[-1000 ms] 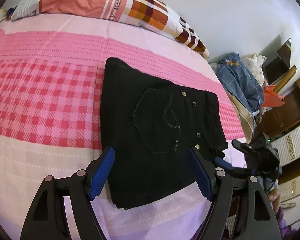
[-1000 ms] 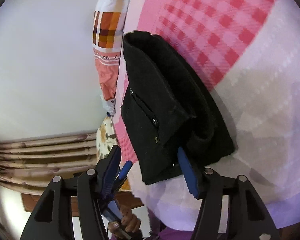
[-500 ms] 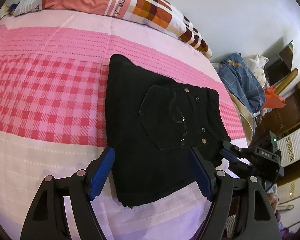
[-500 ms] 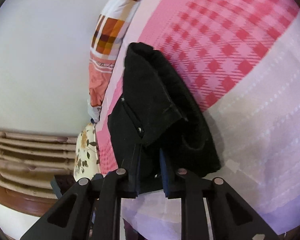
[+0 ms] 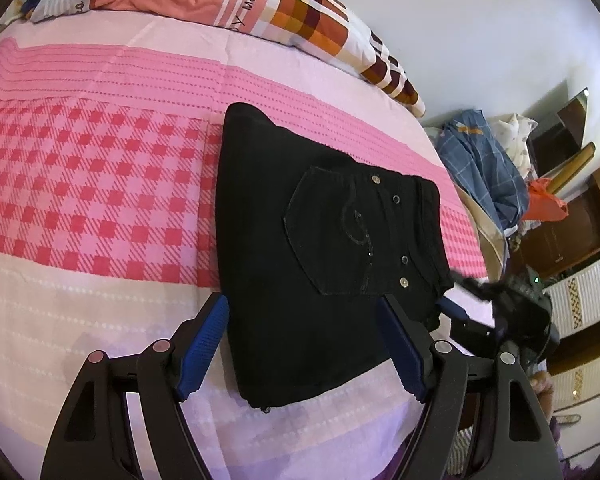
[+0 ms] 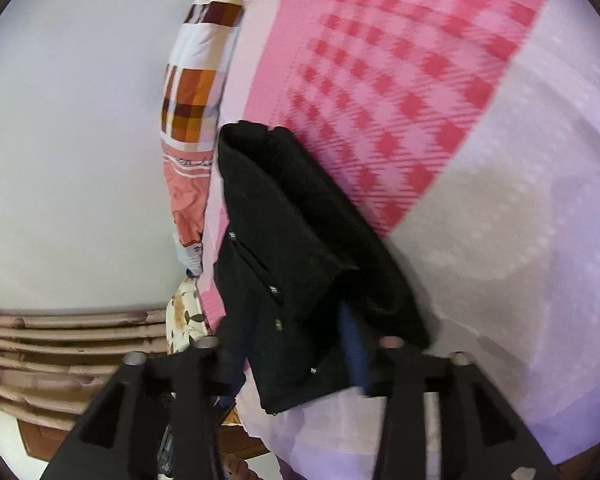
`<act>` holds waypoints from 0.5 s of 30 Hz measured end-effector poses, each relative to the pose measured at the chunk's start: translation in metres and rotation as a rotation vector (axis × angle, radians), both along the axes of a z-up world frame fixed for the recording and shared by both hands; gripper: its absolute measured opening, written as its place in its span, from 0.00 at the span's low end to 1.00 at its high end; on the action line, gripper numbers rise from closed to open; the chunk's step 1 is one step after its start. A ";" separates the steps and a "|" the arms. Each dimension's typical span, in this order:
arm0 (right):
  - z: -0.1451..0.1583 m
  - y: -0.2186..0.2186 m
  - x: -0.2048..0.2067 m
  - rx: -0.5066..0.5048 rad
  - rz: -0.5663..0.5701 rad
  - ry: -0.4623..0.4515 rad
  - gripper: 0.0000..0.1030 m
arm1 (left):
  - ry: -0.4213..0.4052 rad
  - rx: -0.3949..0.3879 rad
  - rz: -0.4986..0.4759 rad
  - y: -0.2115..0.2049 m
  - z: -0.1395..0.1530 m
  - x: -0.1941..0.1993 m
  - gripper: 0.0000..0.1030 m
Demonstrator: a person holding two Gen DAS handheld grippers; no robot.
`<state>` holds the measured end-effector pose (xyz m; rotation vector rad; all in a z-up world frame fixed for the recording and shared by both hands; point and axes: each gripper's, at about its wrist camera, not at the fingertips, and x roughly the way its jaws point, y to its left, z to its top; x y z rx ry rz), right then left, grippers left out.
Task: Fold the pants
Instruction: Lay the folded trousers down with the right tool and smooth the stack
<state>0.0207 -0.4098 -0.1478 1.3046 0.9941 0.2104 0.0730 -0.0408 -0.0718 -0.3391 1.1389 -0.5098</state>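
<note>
**Both tools released over folded pants**

Left tool point(image 5: 302, 344) hovers with jaws spread wide; black pants point(image 5: 320, 256) lie folded just ahead on the pink bed point(image 5: 92, 184); right tool point(image 6: 296, 360), jaws parted, straddles the pants' near corner, image blurred.

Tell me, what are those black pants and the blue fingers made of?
Black pants: likely matte denim, going by the stitched back pocket and metal rivets. Left gripper's blue fingers: probably rubber or plastic pads, with fine ribbing; uncertain which.
</note>
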 end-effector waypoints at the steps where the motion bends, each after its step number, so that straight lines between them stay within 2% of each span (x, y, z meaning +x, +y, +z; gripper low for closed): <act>1: 0.003 0.003 0.002 -0.020 0.006 -0.003 0.46 | 0.000 -0.004 -0.001 -0.001 0.001 0.000 0.74; 3: 0.011 0.009 0.003 -0.091 0.041 -0.014 0.20 | -0.006 -0.006 -0.001 -0.001 0.002 0.000 0.74; 4: 0.014 0.011 0.002 -0.117 0.056 -0.021 0.19 | -0.009 -0.003 -0.002 -0.002 0.003 0.000 0.74; 9: 0.038 0.013 -0.013 -0.063 0.081 -0.119 0.14 | -0.011 0.000 0.008 0.003 0.004 0.003 0.74; 11: 0.038 0.014 -0.019 -0.052 0.090 -0.113 0.14 | -0.013 -0.006 0.020 0.007 0.006 0.004 0.74; 13: 0.023 0.009 -0.025 -0.068 0.094 -0.068 0.14 | -0.013 -0.004 0.026 0.009 0.005 0.005 0.75; 15: -0.007 0.000 -0.030 0.020 0.062 0.001 0.11 | -0.006 0.004 0.023 0.007 0.002 0.004 0.75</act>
